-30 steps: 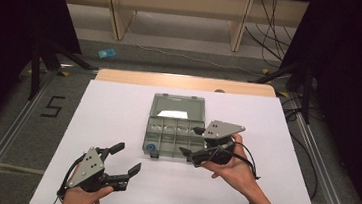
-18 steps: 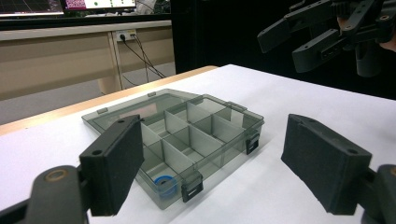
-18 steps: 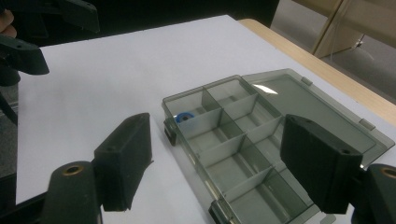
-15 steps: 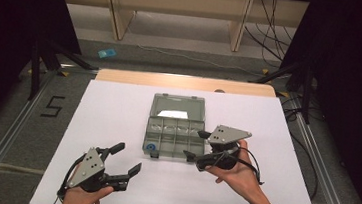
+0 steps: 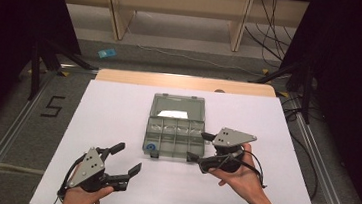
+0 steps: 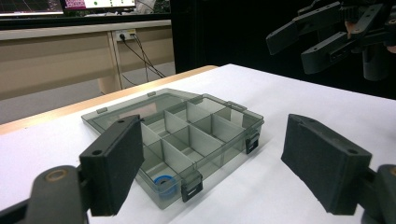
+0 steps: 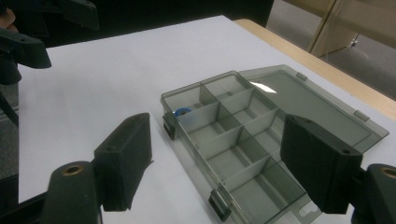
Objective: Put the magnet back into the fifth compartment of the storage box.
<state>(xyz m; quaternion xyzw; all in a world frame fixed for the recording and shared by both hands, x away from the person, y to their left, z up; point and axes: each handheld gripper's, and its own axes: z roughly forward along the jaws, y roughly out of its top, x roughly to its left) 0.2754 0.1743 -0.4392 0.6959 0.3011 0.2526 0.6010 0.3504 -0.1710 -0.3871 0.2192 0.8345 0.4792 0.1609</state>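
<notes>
Two grippers were out over the white-covered counter [image 5: 118, 111], each held in a hand at the near edge. The left gripper [image 5: 125, 159] sat nearest, low and left, its fingers [image 6: 112, 163] spread wide with nothing between them; it had not shifted from a second before. The right gripper [image 5: 200, 146], just right of the box's near right corner, also had its fingers [image 7: 126, 156] wide apart and empty. Over the last second it had drawn back slightly to the right and toward the near edge, so its tips stood at the box's right side rather than over the compartments. Its grey plate [image 5: 233, 136] faced up, and a cable [image 5: 257, 172] trailed past the right hand [image 5: 242, 175].

Past the grippers, at mid-counter, lay the clear grey compartment box [image 5: 173, 131], unmoved, with its lid [image 5: 177, 106] folded flat open on the far side. A blue ring [image 5: 151, 148] sat in the near left compartment; the other compartments looked bare. Two dark latches [image 6: 191, 189] hung at the near wall.

Farther off, the counter's wooden edge [image 5: 186, 82] showed, then the floor with a small blue object [image 5: 106, 53] and loose cables [image 5: 272, 20].
</notes>
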